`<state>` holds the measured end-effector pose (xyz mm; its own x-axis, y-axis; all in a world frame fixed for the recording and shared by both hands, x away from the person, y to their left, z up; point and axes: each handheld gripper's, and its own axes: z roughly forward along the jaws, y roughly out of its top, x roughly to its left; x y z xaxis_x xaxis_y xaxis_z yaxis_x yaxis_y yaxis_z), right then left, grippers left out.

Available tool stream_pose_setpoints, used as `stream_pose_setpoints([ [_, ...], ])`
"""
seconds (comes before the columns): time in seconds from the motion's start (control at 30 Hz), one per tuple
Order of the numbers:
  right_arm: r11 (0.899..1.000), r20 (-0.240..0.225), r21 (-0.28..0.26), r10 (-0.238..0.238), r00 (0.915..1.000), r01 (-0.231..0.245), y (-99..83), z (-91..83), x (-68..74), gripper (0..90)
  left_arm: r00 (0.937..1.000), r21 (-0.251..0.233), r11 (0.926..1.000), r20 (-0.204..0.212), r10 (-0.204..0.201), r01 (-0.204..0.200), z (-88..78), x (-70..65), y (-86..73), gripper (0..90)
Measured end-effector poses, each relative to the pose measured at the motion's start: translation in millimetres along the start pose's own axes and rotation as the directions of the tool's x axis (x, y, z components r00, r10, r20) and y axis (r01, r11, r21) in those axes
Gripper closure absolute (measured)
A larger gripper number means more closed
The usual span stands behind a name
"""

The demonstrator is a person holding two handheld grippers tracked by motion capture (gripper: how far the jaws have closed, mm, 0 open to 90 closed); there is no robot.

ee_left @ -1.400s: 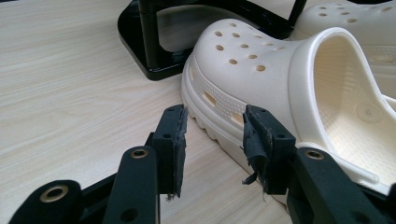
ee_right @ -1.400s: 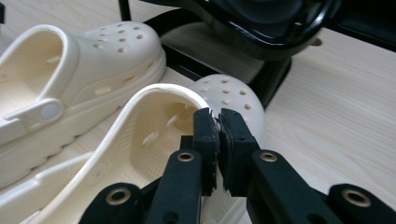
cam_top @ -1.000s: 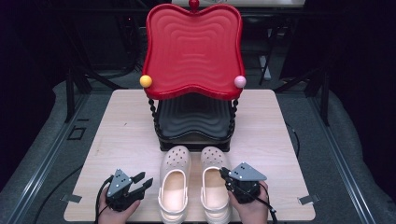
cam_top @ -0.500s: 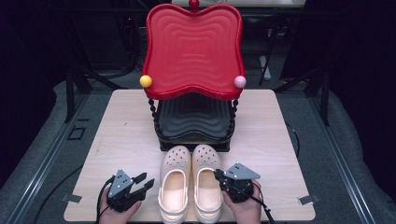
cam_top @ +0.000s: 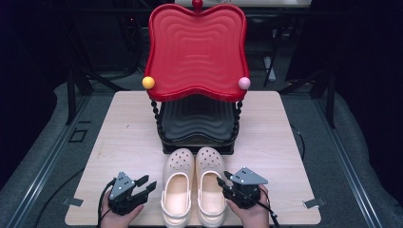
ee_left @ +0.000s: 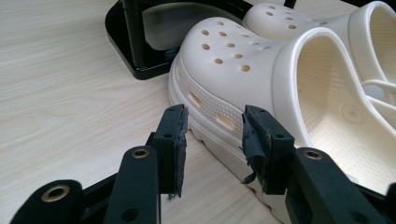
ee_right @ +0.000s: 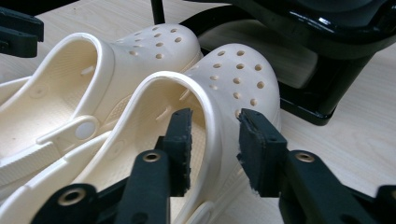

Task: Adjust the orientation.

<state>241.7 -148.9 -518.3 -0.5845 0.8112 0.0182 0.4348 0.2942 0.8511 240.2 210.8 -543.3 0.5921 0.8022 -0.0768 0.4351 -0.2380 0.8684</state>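
Two cream clogs lie side by side, toes away from me, at the table's front middle: the left clog (cam_top: 177, 187) (ee_left: 233, 60) (ee_right: 93, 70) and the right clog (cam_top: 210, 185) (ee_right: 233, 79). My left gripper (cam_top: 145, 184) (ee_left: 212, 135) stands open just left of the left clog, its jaws level with the sole's edge and not closed on it. My right gripper (cam_top: 222, 183) (ee_right: 215, 140) is open and straddles the right clog's outer rim, with one jaw inside the opening and the other outside.
Right behind the clogs' toes stands a two-tier rack: a red wavy top tray (cam_top: 196, 47) with a yellow ball (cam_top: 148, 82) and a pink ball (cam_top: 244, 83), over a black lower tray (cam_top: 197, 118) (ee_right: 327, 28). Bare wooden table (cam_top: 128, 128) lies on both sides.
My right gripper has shifted left onto the right clog's rim. The left gripper and both clogs have hardly moved.
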Motion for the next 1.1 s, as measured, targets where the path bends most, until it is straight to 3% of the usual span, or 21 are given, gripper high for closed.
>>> stream_pose_setpoints([
  [0.13, 1.0, -0.002, 0.017, 0.006, 1.0, -0.006, -0.4, -0.3, 0.0, 61.5, 0.9999, 0.02, 0.9998, 0.015, -0.001, 0.001, 0.8, -2.1, 0.3, 62.2],
  [0.2, 0.999, -0.012, 0.011, -0.037, 0.9992, 0.037, -1.2, -1.8, 2.2, 59.8, 0.9993, 0.031, 0.9995, 0.037, 0.002, -0.003, 1.5, -5.6, 1.0, 62.3],
  [0.4, 0.998, -0.009, 0.012, -0.053, 0.9985, 0.054, -1.0, -3.9, 2.1, 57.9, 0.9964, 0.028, 0.9985, 0.072, 0.045, -0.047, 4.2, -16.9, 4.7, 62.0],
  [0.7, 0.999, 0.015, 0.003, -0.048, 0.9987, 0.048, 1.1, -2.2, -3.0, 57.8, 0.9957, 0.014, 0.9994, 0.088, 0.029, -0.03, 11.2, -21.9, 15.7, 56.3],
  [0.83, 0.999, -0.006, 0.026, -0.048, 0.9988, 0.048, 2.2, 0.4, -3.1, 62.6, 0.9947, 0.001, 0.9984, 0.087, 0.056, -0.056, 15.4, -26.4, 24.1, 60.5],
  [1.1, 0.998, 0.007, 0.029, -0.062, 0.998, 0.062, 3.0, 5.9, -2.9, 64.4, 0.9955, 0.016, 0.9981, 0.074, 0.059, -0.06, 27.5, -30.8, 34.1, 63.9],
])
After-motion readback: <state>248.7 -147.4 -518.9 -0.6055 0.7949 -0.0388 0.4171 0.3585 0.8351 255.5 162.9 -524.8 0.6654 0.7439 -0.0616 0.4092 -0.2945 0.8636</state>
